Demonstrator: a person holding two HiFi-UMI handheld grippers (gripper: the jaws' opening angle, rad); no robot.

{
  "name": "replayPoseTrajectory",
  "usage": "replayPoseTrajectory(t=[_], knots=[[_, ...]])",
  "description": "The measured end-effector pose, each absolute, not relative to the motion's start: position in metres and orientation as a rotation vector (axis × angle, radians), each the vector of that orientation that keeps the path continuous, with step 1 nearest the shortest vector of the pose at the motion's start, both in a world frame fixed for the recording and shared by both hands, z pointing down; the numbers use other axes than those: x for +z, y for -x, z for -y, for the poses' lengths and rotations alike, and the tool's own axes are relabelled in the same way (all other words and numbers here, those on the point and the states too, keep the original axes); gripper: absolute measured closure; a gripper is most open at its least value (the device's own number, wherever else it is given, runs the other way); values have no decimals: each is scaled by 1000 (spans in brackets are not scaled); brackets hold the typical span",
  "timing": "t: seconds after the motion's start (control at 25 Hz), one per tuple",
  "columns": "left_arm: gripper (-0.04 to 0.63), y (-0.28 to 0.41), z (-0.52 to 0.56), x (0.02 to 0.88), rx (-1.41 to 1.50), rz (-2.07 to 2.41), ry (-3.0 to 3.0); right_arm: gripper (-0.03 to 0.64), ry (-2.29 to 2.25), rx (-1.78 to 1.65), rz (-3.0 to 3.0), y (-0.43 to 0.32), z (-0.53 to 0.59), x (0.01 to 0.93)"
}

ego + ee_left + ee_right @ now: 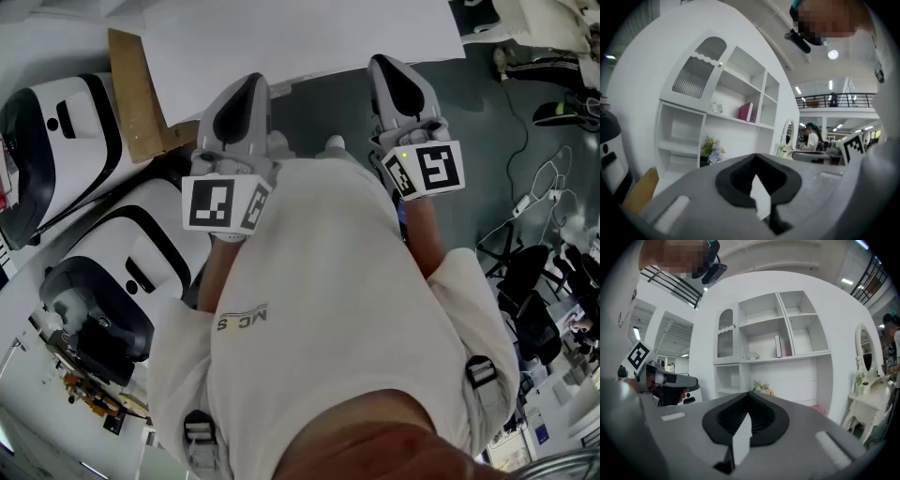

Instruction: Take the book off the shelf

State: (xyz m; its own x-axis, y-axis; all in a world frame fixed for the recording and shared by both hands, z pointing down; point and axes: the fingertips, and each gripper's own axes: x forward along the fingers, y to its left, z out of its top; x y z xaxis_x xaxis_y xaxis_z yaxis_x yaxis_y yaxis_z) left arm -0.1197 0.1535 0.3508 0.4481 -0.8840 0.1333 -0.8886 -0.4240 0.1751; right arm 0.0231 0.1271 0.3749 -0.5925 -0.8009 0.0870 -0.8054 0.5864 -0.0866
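Note:
A pink-red book stands upright on the middle shelf of a tall white shelf unit, well ahead of both grippers. The right gripper view shows the same book in the centre compartment of the shelf unit. My left gripper is shut with nothing between its jaws. My right gripper is shut and empty too. From the head view, the left gripper and right gripper are held side by side in front of the person's chest, pointing at the shelf unit's white top.
Two white machines with black trim and a cardboard panel stand at the left. A flower bunch sits in a lower compartment. A white dressing table with an oval mirror stands right of the shelf. Cables and chairs lie at the right.

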Motion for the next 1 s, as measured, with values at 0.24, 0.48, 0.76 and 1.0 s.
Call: replayPoseTrajectory(t=[0.24, 0.48, 0.76, 1.0], knots=[[594, 68, -165, 354, 54, 1576, -2439, 624, -1365, 195, 2793, -77, -134, 375], [594, 34, -170, 367, 87, 1606, -2394, 626, -1430, 313, 2851, -126, -147, 380], [594, -3, -179, 363, 104, 1616, -2410, 626, -1415, 326, 2817, -163, -163, 391], [594, -19, -181, 367, 104, 1656, -2399, 626, -1379, 274, 2845, -184, -170, 380]])
